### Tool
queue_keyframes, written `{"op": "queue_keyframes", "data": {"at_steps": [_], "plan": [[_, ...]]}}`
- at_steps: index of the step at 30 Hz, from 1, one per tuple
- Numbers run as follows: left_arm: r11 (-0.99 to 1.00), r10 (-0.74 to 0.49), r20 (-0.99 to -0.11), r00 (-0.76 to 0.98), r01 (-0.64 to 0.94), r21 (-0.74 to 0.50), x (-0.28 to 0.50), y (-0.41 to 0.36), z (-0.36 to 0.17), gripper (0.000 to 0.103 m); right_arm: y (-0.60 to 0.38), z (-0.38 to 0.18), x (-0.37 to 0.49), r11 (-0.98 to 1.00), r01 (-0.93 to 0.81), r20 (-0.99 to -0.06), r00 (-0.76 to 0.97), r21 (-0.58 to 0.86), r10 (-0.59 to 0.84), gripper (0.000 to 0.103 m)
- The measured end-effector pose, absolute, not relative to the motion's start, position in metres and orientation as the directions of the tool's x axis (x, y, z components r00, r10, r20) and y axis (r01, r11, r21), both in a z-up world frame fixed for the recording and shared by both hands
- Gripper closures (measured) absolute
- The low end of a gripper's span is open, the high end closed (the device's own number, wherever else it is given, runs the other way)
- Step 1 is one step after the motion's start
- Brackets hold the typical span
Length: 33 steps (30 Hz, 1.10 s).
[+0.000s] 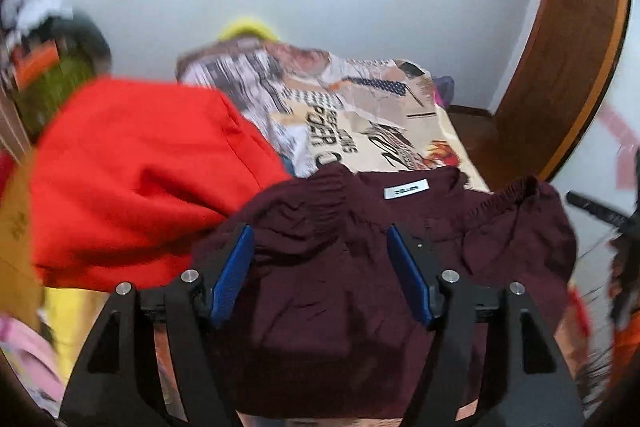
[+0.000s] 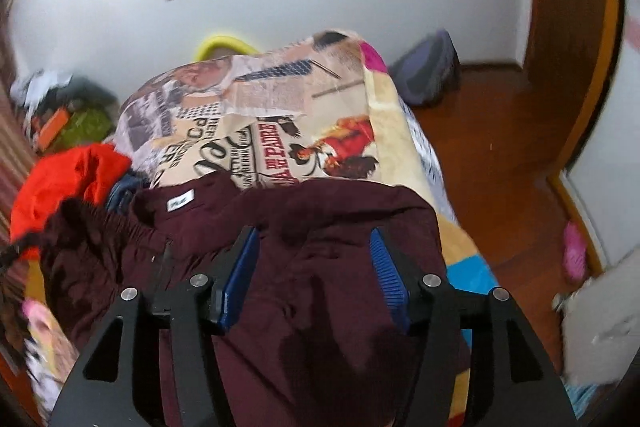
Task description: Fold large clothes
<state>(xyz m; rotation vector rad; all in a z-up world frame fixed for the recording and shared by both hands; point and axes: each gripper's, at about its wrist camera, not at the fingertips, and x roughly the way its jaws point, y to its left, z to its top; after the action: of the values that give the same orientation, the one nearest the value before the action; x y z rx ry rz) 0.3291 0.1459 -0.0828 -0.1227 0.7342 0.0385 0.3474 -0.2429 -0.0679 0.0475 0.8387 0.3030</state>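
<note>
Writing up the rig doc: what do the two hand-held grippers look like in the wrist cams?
Both look identical. The left hand-held gripper and right hand-held gripper each have a matte black frame with triangular cutouts, black linkage bars joined by silver round pivot pins, and two flat blue ribbed finger pads. No cables, labels, sleeves or the person's hands are visible in either view.

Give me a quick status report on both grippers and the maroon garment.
Left gripper open, right gripper open, both over maroon garment. Garment rumpled on printed blanket, unfolded. Red garment bunched alongside.
</note>
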Motion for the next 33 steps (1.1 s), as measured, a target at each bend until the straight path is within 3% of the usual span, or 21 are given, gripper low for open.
{"op": "queue_keyframes", "data": {"at_steps": [3,9,17,26,28,30,33], "plan": [[0.995,0.039,-0.632,0.774,-0.085,-0.042,0.310,0.139,-0.078,0.019,-0.229,-0.061,0.332,0.945,-0.310,-0.714,0.638,0.106,0.289,0.049],[0.988,0.139,-0.595,0.791,-0.149,0.034,0.270,0.141,-0.084,0.015,-0.202,-0.067,0.304,0.919,-0.395,-0.720,0.633,0.015,0.284,0.048],[0.973,0.149,-0.666,0.731,-0.229,-0.034,0.243,0.166,-0.120,0.013,-0.171,-0.099,0.286,0.888,-0.455,-0.771,0.541,0.066,0.335,0.048],[0.876,-0.053,-0.756,0.653,-0.333,-0.349,0.231,0.201,-0.191,0.013,-0.151,-0.143,0.279,0.885,-0.465,-0.834,0.474,0.035,0.282,0.048],[0.835,-0.110,-0.756,0.645,-0.352,-0.422,0.232,0.206,-0.207,0.013,-0.151,-0.147,0.276,0.883,-0.469,-0.827,0.491,0.012,0.272,0.044],[0.784,-0.195,-0.736,0.648,-0.349,-0.514,0.236,0.210,-0.219,0.013,-0.149,-0.148,0.272,0.878,-0.479,-0.822,0.506,-0.015,0.262,0.032],[0.690,-0.310,-0.676,0.669,-0.332,-0.644,0.246,0.216,-0.234,0.013,-0.148,-0.149,0.270,0.870,-0.493,-0.818,0.512,-0.029,0.263,0.028]]}}
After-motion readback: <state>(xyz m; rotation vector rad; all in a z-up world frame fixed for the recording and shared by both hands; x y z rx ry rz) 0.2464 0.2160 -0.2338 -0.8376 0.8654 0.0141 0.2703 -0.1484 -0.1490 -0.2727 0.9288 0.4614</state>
